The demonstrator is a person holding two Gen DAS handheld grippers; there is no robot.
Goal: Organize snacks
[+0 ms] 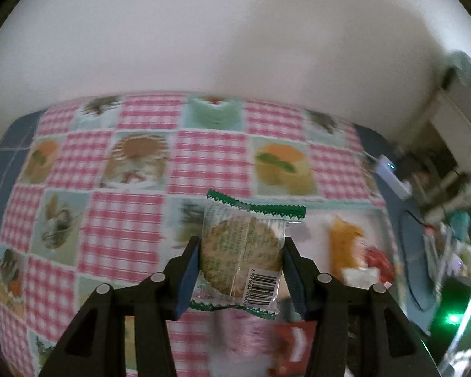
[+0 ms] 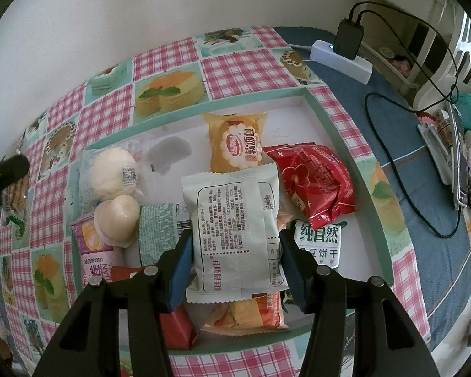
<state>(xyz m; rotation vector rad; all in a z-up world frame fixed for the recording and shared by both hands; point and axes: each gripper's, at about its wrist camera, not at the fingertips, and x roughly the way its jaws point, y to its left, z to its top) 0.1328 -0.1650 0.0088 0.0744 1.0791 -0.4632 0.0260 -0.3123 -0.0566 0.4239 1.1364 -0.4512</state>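
My left gripper (image 1: 241,251) is shut on a clear cookie packet (image 1: 243,251) with green zigzag ends, held above the checked tablecloth (image 1: 210,154). My right gripper (image 2: 235,248) is shut on a pale green snack packet (image 2: 232,229), back side up, over the white tray (image 2: 292,106). In the tray lie an orange bread packet (image 2: 235,141), a red packet (image 2: 317,182), two round white pastries (image 2: 113,169), a pink packet (image 2: 92,251) and a green-lettered biscuit packet (image 2: 318,242). The left gripper's tip (image 2: 6,169) shows at the left edge.
A white power strip (image 2: 342,59) with a black charger and cables lies on the blue cloth (image 2: 402,157) at the right. More clutter stands at the far right. A wall rises behind the table. The tray appears blurred at the lower right of the left wrist view (image 1: 317,229).
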